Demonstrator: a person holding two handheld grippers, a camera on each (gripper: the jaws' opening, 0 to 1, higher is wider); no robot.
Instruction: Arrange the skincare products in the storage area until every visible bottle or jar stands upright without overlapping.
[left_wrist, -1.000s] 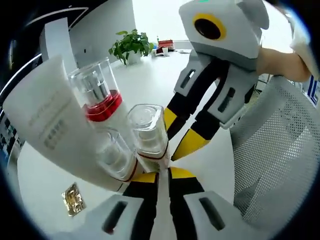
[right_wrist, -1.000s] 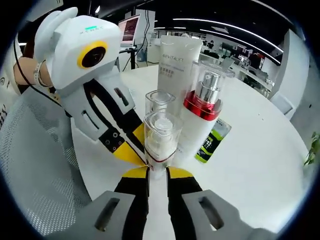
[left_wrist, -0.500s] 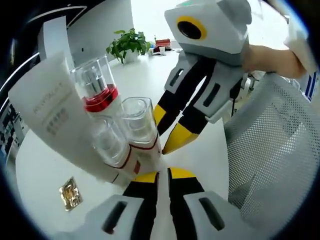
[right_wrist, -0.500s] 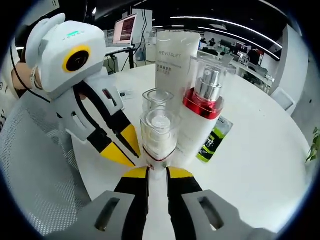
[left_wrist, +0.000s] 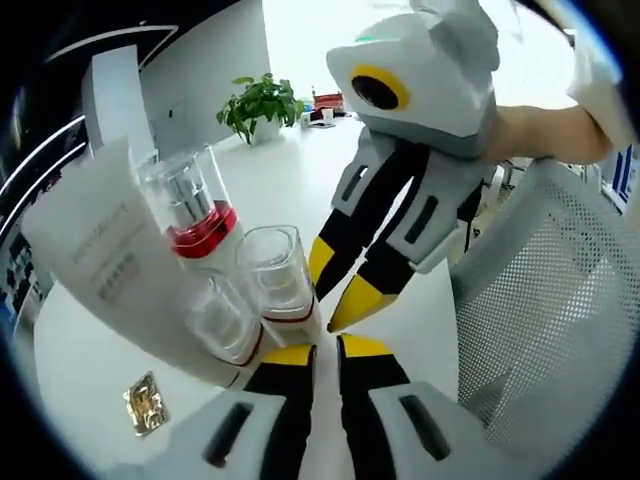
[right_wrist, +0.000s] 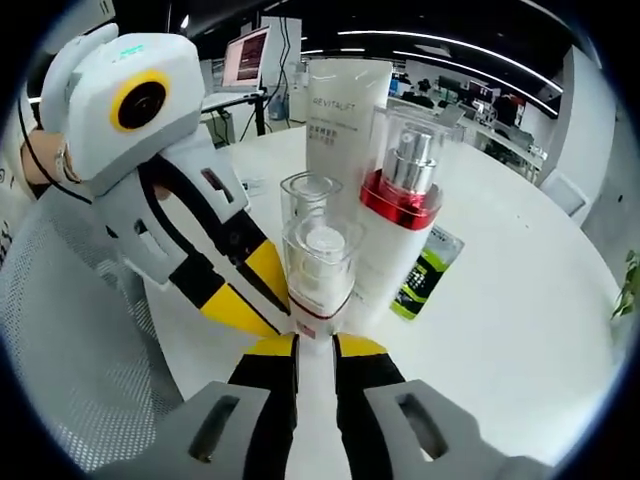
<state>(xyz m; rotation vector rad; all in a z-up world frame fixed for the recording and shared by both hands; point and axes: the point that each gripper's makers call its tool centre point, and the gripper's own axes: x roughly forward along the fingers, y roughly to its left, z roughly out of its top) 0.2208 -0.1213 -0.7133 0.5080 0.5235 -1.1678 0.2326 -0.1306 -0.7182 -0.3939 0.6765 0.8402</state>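
We hold our right gripper (right_wrist: 315, 345) with its fingers closed on a small clear-capped bottle (right_wrist: 318, 270) to keep it upright beside the red-collared pump bottle (right_wrist: 398, 215) at one o'clock on the desk (right_wrist: 520, 330), while our left gripper (right_wrist: 262, 300) hovers nearly closed, empty, at nine o'clock.

Non-task items on and around the white table (right_wrist: 520, 300)

A potted plant (left_wrist: 258, 100) stood at the far table edge; a gold foil sachet (left_wrist: 146, 403) and a green-black sachet (right_wrist: 424, 272) lay flat. A white mesh chair (left_wrist: 550, 300) stood beside the table; a lit monitor (right_wrist: 251, 58) was behind.
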